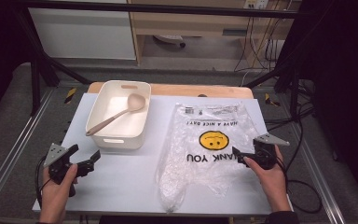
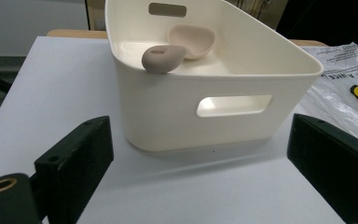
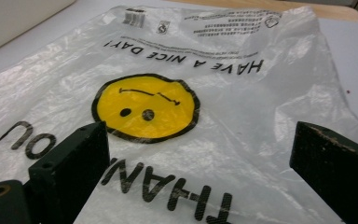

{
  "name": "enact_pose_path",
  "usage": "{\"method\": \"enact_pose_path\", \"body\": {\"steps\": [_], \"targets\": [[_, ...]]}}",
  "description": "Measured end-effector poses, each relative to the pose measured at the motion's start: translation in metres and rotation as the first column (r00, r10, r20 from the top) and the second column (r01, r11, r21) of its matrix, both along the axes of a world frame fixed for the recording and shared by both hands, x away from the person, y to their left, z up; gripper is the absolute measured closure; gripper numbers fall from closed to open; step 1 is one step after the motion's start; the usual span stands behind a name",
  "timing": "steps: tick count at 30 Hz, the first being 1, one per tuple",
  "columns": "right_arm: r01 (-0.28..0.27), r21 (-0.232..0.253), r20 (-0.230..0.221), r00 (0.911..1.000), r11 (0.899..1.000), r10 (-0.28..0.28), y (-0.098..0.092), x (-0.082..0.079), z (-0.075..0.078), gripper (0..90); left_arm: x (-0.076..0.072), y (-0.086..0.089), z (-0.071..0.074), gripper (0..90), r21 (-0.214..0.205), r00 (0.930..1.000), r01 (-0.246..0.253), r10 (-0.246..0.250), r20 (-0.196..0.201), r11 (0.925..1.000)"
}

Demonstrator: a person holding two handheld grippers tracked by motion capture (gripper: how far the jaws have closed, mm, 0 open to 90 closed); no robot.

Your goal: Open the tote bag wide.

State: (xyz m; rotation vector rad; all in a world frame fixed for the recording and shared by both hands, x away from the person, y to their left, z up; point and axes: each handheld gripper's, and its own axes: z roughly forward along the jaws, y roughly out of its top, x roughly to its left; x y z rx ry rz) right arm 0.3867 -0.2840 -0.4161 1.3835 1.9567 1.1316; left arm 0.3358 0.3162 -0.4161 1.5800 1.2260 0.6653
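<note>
The left gripper [image 1: 86,157] hangs over bare white table [image 1: 121,186] at the near left, jaws spread wide with nothing between them, held by the person's left hand [image 1: 58,184]. Just ahead of its jaws, slightly to their right in the left gripper view, stands a white bin [image 2: 214,116], its cut-out handle facing the gripper and well apart from the tips. Inside the bin, beyond the near wall, a beige spoon [image 1: 116,114] lies slanted: the handle end [image 2: 163,58] rests on the near left rim, and the bowl sits deeper, toward the bin's far wall. The right gripper [image 1: 240,155] is at the near right, gripped by the person's right hand [image 1: 270,175], and its jaws are likewise released, standing wide over a clear plastic bag [image 3: 242,130] that lies flat on the table. Directly under and ahead of these jaws is the bag's black "THANK YOU" lettering; a little farther along is the yellow smiley face [image 3: 147,107], and beyond that the line "HAVE A NICE DAY!" near the bag's far edge. Whether the tips touch the plastic I cannot tell. The bin lies well off to the left of this gripper, across the bag.
</note>
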Motion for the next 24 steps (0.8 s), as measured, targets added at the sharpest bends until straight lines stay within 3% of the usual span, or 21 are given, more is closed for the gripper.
{"method": "enact_pose_path", "body": {"steps": [6,10,15,22,24], "targets": [[0.028,-0.015,0.014,0.9995,1.0,-0.027,-0.014,0.015,0.008,9.7,0.001,-0.001,-0.001,6.7,0.011,0.9999,0.005,-0.004,-0.012,0.9999],[0.06,-0.021,0.006,0.9982,0.998,-0.06,-0.029,0.032,0.005,20.0,0.0,-0.001,-0.001,6.7,0.011,0.9999,0.003,-0.003,-0.012,0.9999],[0.066,-0.114,-0.031,0.9971,0.991,-0.07,-0.036,0.051,0.001,26.8,0.001,0.0,-0.002,7.0,0.012,0.9997,-0.001,0.001,-0.024,0.9999],[0.093,-0.053,-0.05,0.9942,0.994,-0.096,-0.052,0.071,-0.006,32.0,0.001,0.0,-0.004,7.3,0.019,0.9994,-0.009,0.01,-0.034,0.9998],[0.107,-0.015,-0.078,0.9911,0.994,-0.108,-0.056,0.08,-0.015,32.6,0.001,0.0,-0.004,7.6,0.02,0.9993,-0.014,0.015,-0.034,0.9997]]}}
